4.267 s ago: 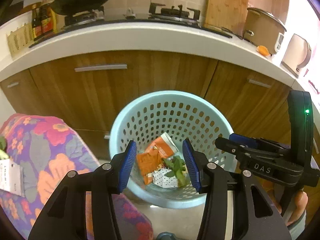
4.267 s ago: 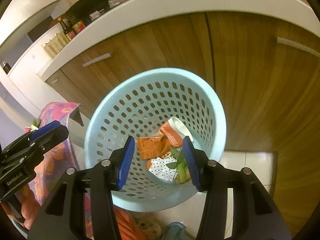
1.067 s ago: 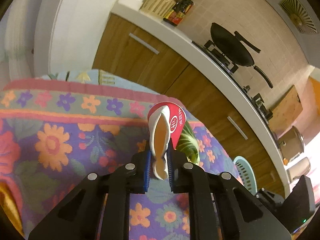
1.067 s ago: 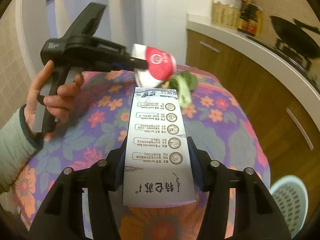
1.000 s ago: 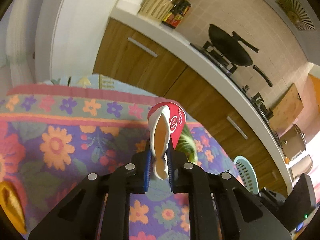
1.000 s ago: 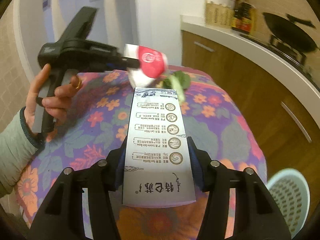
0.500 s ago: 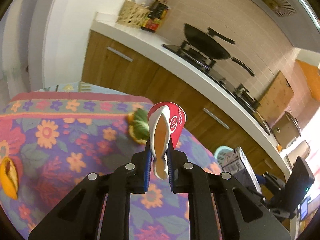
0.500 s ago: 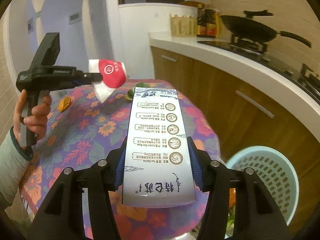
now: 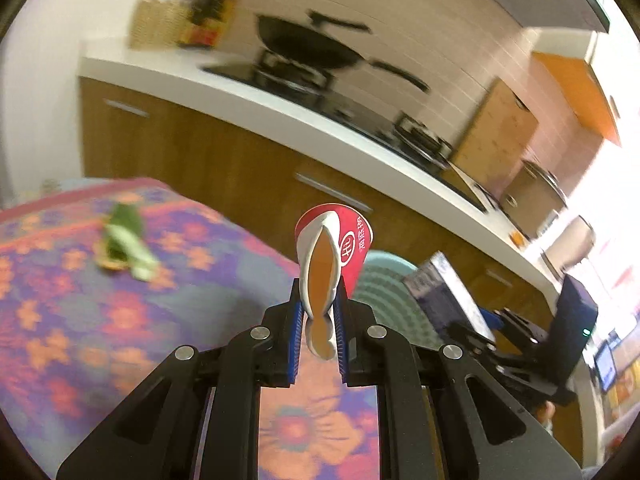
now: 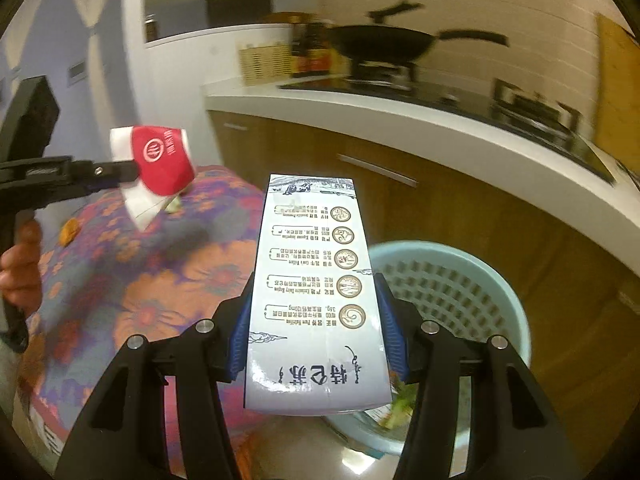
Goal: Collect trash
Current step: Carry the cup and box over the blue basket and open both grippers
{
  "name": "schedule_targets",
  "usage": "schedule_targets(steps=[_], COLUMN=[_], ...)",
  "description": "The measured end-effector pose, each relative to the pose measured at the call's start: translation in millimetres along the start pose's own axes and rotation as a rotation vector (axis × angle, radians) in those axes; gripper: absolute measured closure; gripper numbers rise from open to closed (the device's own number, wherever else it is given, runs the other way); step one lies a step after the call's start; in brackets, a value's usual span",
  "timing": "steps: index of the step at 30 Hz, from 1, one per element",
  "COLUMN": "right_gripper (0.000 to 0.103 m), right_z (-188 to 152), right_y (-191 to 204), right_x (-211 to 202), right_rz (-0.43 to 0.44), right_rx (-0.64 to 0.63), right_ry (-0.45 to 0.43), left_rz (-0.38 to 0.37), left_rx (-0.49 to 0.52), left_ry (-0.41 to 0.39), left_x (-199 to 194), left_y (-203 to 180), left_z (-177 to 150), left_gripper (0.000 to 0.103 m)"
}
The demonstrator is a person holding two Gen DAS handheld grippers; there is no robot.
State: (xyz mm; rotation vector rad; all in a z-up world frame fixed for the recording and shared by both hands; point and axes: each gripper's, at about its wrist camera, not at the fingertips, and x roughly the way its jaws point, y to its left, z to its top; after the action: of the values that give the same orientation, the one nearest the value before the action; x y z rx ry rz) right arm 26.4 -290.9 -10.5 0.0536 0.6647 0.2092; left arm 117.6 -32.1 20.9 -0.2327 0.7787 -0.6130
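Carrying trash in both grippers, I work from my left. My left gripper (image 9: 318, 332) is pinched nearly closed on a flattened red-and-white paper cup (image 9: 334, 256), held upright above the floral tablecloth (image 9: 80, 320). At about ten o'clock in that view a vegetable scrap (image 9: 124, 240) lies on the cloth, not yet collected. My right gripper (image 10: 316, 336) is spread wide around a printed carton (image 10: 316, 292), its pads pressing both long sides. The pale blue perforated basket (image 10: 500, 292) sits at about four o'clock in the right view, on the floor beside the wooden cabinets (image 10: 460, 216).

I judge the carton could twist out of this wide hold, or either piece could strike the rim and fall outside if released too soon. Motion blur softens the counter and the wok (image 10: 384, 46). The carton hides most of the basket's contents.
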Motion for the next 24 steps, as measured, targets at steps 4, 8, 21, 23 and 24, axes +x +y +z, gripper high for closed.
schedule_targets(steps=[4,8,21,23,24], right_gripper=[0.052,0.052,0.052,0.052,0.052], right_z=[-13.7,-30.1,-69.3,-68.4,-67.6], right_y=[-34.5,-67.0,-120.8,-121.3,-120.5], right_x=[5.4,16.6,57.4,58.6,58.9], right_rz=[-0.041,-0.096,-0.131,-0.147,-0.157], right_rx=[0.095,0.181,0.347,0.328,0.32], right_ry=[0.033,0.09,0.219,0.218,0.217], left_rz=[-0.009,-0.033,-0.013,-0.008,-0.006], left_rx=[0.064,0.098,0.11,0.111,0.112], left_ry=[0.057,0.119,0.27,0.281,0.29], left_x=[33.4,70.1,168.2,176.7,182.1], left_y=[-35.3,-66.3,-98.3,-99.5,-99.7], left_z=[-7.0,-11.8,-31.1,-32.7,-33.8], left_gripper=[0.091,0.09,0.089,0.089,0.089])
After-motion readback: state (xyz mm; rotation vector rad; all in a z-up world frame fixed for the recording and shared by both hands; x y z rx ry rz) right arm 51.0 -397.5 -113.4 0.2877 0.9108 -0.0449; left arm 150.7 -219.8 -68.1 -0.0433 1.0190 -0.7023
